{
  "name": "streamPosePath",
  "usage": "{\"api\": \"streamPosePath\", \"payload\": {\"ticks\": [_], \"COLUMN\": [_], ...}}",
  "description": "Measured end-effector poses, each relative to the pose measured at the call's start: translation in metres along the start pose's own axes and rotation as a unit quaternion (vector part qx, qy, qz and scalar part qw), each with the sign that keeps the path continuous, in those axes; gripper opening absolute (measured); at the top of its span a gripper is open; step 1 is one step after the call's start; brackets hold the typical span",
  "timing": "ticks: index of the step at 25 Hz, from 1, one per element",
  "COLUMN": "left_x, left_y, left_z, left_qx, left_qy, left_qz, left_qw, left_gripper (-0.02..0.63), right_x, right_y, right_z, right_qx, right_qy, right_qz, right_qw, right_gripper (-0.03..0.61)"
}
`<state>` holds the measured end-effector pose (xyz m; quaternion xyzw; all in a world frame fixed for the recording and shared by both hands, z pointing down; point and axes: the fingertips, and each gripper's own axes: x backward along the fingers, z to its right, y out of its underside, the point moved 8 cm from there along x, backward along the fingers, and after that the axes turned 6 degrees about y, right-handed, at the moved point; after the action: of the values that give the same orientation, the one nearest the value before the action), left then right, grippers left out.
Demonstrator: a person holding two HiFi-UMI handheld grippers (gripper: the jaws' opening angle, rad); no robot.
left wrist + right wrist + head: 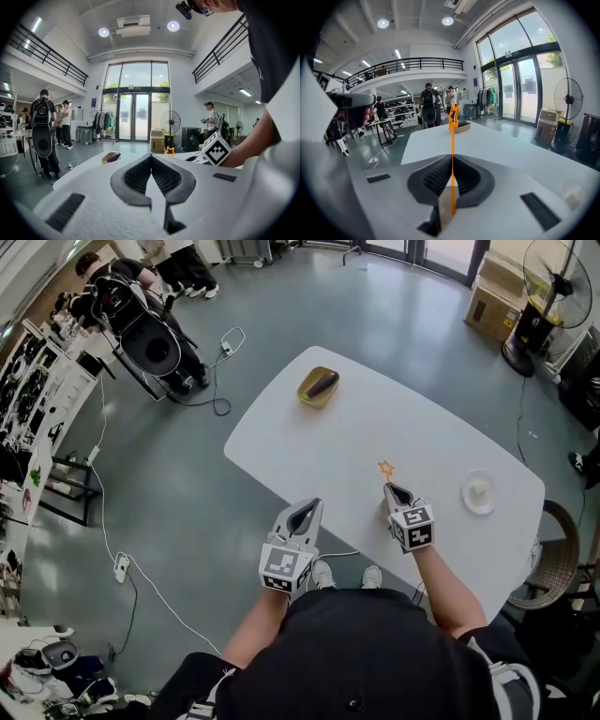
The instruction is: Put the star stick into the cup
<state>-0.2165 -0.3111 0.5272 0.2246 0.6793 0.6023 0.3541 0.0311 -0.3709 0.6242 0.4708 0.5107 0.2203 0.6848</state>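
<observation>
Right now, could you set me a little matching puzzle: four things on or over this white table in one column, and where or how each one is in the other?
1. thin orange star stick
2. dark purple aubergine
3. pale translucent cup
4. left gripper

A. lying in the yellow dish
B. jaws shut, nothing between them
C. clamped in the right gripper
D. standing alone on the white table

Pairs: 1-C, 2-A, 3-D, 4-B.
</observation>
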Motion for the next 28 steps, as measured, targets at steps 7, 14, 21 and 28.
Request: {"api": "streamPosePath", "payload": {"ticks": [7,14,21,28], "left_x": [0.006,0.012,0.003,0.000], "left_y": [0.002,0.001,-0.005,-0.004], "left_z": [-0.003,-0.009,-0.005,-0.002], "left_qx": [-0.004,0.000,-0.008,-0.005], "left_qy": [-0.001,-0.003,0.007,0.019], "left_qz": [-0.003,-0.004,0.000,0.009], "left_qw": [1.0000,1.0000,0.9999,0.9998], "left_gripper": [0.011,0.011,0.011,0.011], "right_x": [-0.006,-0.002,0.026,0.063], "right_y": [0.001,-0.003,-0.036,-0.078], "right_z": [-0.001,-0.005,-0.007,-0.022], "right_qx": [0.033,0.034,0.046,0.035], "right_qy": [-0.005,0.004,0.003,-0.003], "right_qz": [-0.021,-0.019,0.040,0.127], "right_qw": [0.999,0.999,0.998,0.991], "right_gripper": [0.032,0.061,0.061,0.041]}}
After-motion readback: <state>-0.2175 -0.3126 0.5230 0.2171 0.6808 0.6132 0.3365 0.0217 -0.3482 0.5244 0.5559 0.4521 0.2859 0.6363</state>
